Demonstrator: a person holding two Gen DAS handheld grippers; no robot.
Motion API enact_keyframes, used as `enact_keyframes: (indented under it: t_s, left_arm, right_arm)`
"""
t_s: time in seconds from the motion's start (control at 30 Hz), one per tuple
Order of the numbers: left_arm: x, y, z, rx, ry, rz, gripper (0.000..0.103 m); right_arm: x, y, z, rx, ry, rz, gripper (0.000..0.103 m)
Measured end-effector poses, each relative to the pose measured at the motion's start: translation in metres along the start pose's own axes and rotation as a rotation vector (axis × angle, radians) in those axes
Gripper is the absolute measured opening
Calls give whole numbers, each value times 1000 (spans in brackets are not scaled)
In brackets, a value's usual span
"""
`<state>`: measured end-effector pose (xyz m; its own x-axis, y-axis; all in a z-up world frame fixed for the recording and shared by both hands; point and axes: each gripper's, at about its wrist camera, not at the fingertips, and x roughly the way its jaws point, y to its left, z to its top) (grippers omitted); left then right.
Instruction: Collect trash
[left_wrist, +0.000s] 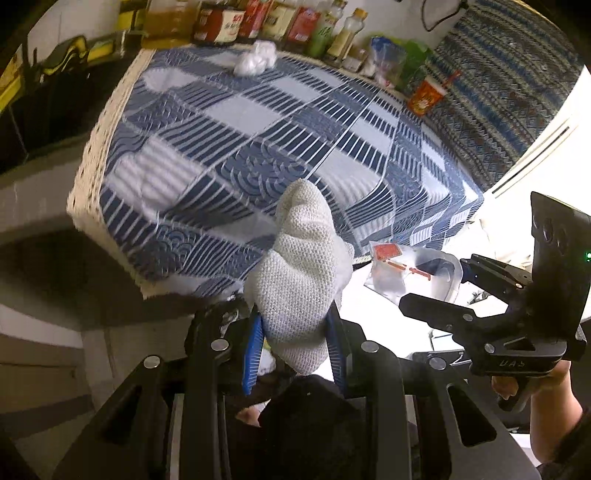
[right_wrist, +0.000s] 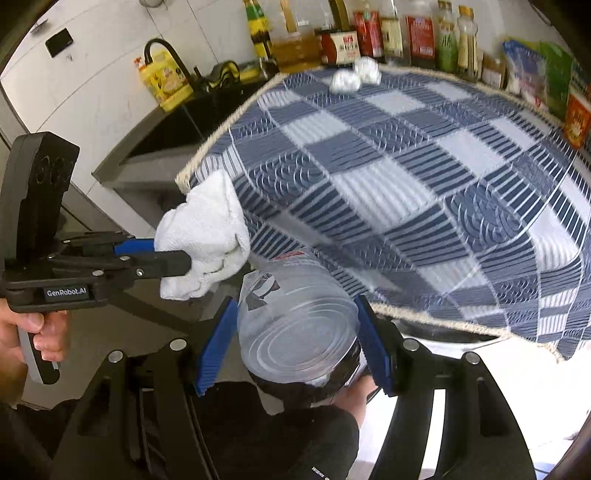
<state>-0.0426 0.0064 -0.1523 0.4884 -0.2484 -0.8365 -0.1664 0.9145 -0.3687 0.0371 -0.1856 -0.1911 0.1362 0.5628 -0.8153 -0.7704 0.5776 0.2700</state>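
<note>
Sink (right_wrist: 162, 133) and faucet show only in the right wrist view; left gripper (left_wrist: 295, 332) pinches a white cloth (left_wrist: 299, 269), right gripper (right_wrist: 299, 339) clamps a clear plastic container (right_wrist: 295, 325)

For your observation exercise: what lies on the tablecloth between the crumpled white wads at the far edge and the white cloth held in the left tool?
Nothing: in both wrist views the checked tablecloth is bare between the wads and the cloth in the left tool.
</note>
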Motion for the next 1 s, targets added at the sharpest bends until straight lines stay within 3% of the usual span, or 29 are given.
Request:
enact_keyframes:
  t_s: [0.53, 1.0]
  left_arm:
    - [73, 46, -55, -154, 219, -15, 29]
    - [125, 70, -93, -229, 353, -43, 29]
  right_arm:
    - [67, -14, -35, 98, 170, 50, 64]
    - [108, -23, -54, 178, 218, 66, 64]
